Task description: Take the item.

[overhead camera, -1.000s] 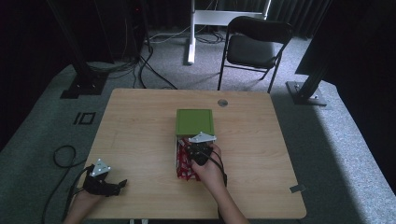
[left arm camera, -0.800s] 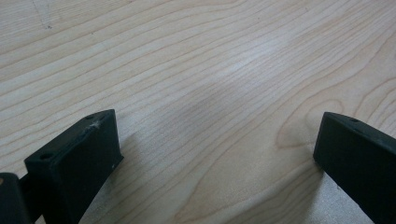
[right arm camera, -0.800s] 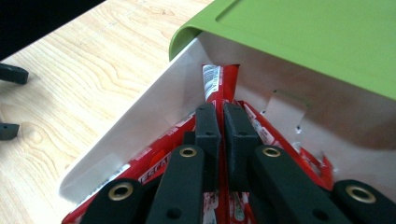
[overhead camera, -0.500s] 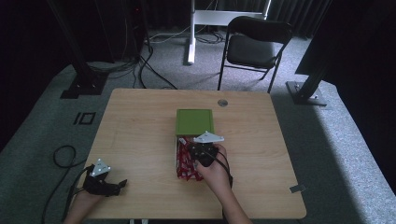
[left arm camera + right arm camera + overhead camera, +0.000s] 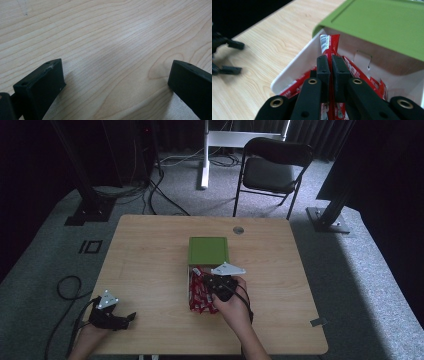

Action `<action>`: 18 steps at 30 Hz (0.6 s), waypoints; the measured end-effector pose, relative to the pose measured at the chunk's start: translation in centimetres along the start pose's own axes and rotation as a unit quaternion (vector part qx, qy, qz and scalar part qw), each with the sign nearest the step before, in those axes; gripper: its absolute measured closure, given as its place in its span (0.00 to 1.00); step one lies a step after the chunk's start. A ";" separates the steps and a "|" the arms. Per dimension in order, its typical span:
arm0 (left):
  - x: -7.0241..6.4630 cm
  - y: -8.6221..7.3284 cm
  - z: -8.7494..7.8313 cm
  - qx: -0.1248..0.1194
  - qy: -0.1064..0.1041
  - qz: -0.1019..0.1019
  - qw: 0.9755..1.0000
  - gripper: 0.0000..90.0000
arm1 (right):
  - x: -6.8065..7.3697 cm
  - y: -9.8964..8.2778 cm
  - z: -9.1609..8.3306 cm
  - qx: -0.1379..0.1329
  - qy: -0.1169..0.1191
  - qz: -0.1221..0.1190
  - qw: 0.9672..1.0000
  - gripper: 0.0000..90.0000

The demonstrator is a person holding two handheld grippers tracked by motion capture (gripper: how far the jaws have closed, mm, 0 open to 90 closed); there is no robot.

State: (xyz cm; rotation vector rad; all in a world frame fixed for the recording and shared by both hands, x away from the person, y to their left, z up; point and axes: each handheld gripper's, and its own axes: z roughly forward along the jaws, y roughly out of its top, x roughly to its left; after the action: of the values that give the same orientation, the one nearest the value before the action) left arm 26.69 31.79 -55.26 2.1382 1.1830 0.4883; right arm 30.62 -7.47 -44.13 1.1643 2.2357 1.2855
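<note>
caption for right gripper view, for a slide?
Right hand-held gripper pinches one red sachet above the open white box with green lid.

Bare tabletop (image 5: 150, 265) lies open left and right of the white box (image 5: 294, 67), whose green lid (image 5: 208, 250) overhangs and blocks its far end.

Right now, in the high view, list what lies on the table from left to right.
Left tool → box of red packets → right tool, shut on a red packet → small round grommet.
</note>
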 end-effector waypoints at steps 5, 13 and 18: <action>0.0 0.0 0.0 0.000 0.000 0.000 1.000 0.02 | 0.1 0.7 -1.1 -0.021 0.004 0.000 1.000 0.95; 0.0 0.0 0.0 0.000 0.000 0.001 1.000 0.02 | -0.7 1.5 -1.9 -0.055 -0.020 0.008 0.998 0.95; 0.0 0.0 0.0 0.000 0.000 0.000 1.000 0.02 | -1.6 2.3 -2.3 -0.074 -0.037 0.019 0.996 0.95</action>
State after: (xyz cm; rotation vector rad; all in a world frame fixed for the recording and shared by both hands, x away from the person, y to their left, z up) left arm 26.69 31.79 -55.27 2.1376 1.1828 0.4884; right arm 31.39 -9.41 -41.18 1.1840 2.0379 1.3731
